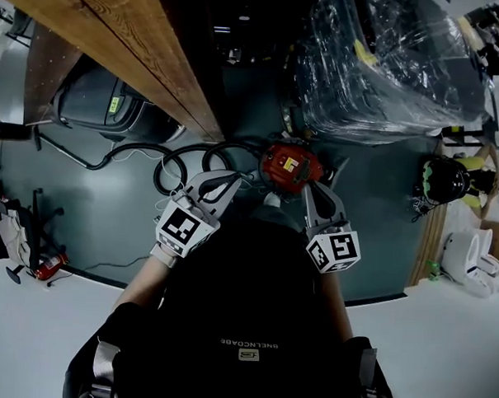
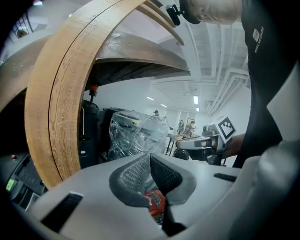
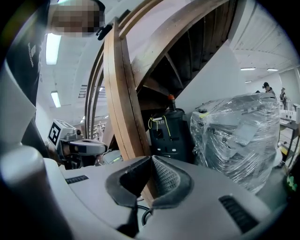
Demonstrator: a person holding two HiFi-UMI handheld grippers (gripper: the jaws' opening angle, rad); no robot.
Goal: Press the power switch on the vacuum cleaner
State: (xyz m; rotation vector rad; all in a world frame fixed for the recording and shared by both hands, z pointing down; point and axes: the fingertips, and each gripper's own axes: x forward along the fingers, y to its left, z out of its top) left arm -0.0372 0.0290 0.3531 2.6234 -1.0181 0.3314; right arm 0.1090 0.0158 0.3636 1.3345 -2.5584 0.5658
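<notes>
In the head view the red vacuum cleaner (image 1: 290, 167) stands on the dark floor just ahead of me, its black hose (image 1: 181, 162) coiling off to the left. My left gripper (image 1: 233, 179) is held above the hose, jaws shut with nothing between them, its tips just left of the red body. My right gripper (image 1: 308, 188) hangs over the vacuum's near right edge, also shut and empty. In the left gripper view the shut pads (image 2: 136, 173) stand above a slice of the red vacuum (image 2: 154, 203). The switch itself is not discernible.
A curved wooden stair beam (image 1: 116, 48) runs overhead at the left. A plastic-wrapped load (image 1: 379, 68) stands beyond the vacuum on the right, a black cabinet (image 3: 169, 133) beside it. A red extinguisher (image 1: 44, 266) lies at the far left, and white counter edges (image 1: 442, 326) flank me.
</notes>
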